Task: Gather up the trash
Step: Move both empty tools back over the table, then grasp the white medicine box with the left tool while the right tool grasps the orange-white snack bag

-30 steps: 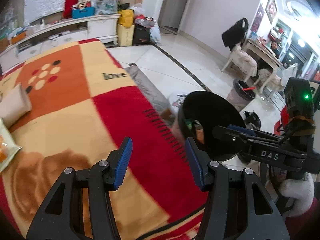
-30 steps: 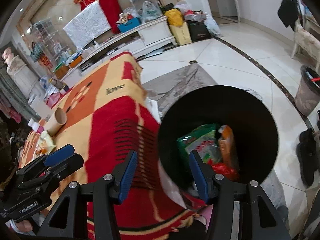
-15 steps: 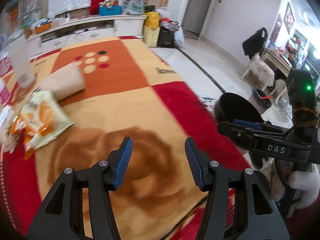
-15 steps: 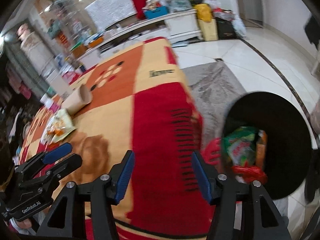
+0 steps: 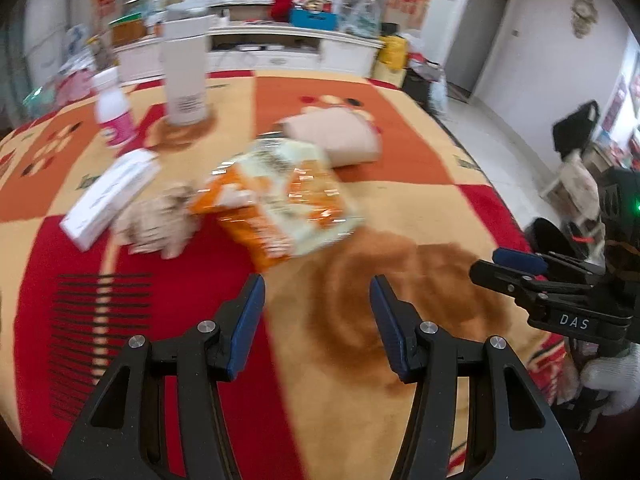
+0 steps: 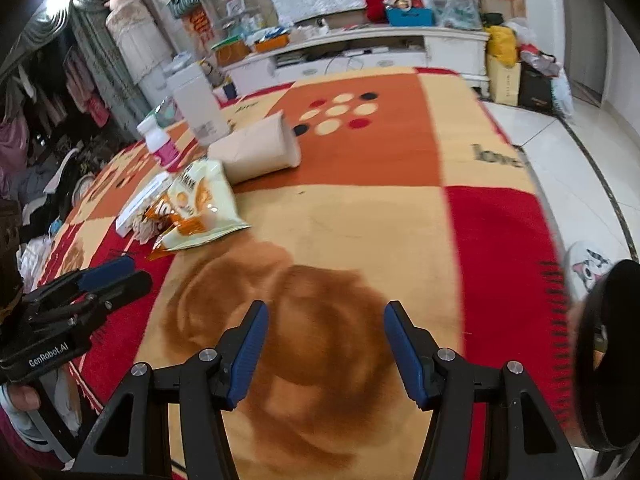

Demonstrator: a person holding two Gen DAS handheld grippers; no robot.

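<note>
Both tongs are hanging released and empty over the blanket: left gripper, right gripper. The snack bag is lying ahead beside a tipped paper cup, apparently empty. The black bin is sitting past the blanket's right edge, contents hidden.

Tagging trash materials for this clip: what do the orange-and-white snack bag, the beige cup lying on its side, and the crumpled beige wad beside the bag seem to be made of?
Orange-and-white snack bag: looks like glossy plastic film, given its shiny creases and highlights.
Beige cup lying on its side: probably matte paper, with an even, dull surface and a stiff cone shape.
Crumpled beige wad: possibly tissue or soft paper, since it looks soft and matte; blur leaves it open.
</note>
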